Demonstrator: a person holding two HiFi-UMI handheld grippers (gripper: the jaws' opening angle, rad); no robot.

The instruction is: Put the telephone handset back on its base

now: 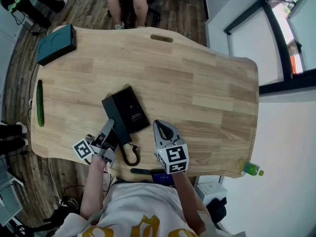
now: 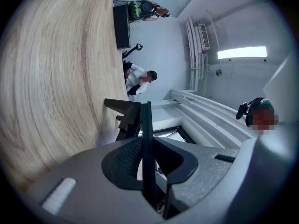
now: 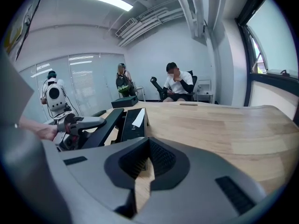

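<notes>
The black telephone base (image 1: 131, 107) lies on the wooden table (image 1: 197, 83) near the front, and its face with a white label (image 3: 133, 122) shows in the right gripper view. The black handset (image 1: 114, 125) runs along the base's left side. My left gripper (image 1: 109, 128) is shut on the handset's near end, and the handset shows edge-on between its jaws (image 2: 146, 125). In the right gripper view the handset (image 3: 100, 125) looks tilted beside the base; whether it sits in the cradle I cannot tell. A coiled cord (image 1: 132, 156) hangs at the table's front edge. My right gripper (image 1: 159, 124) hovers just right of the base, shut on nothing.
A teal box (image 1: 55, 43) sits at the far left corner and a long green object (image 1: 39, 102) lies along the left edge. A green bottle (image 1: 252, 169) stands off the right front corner. A person (image 3: 176, 80) sits at the far side. Bare wood spreads to the right.
</notes>
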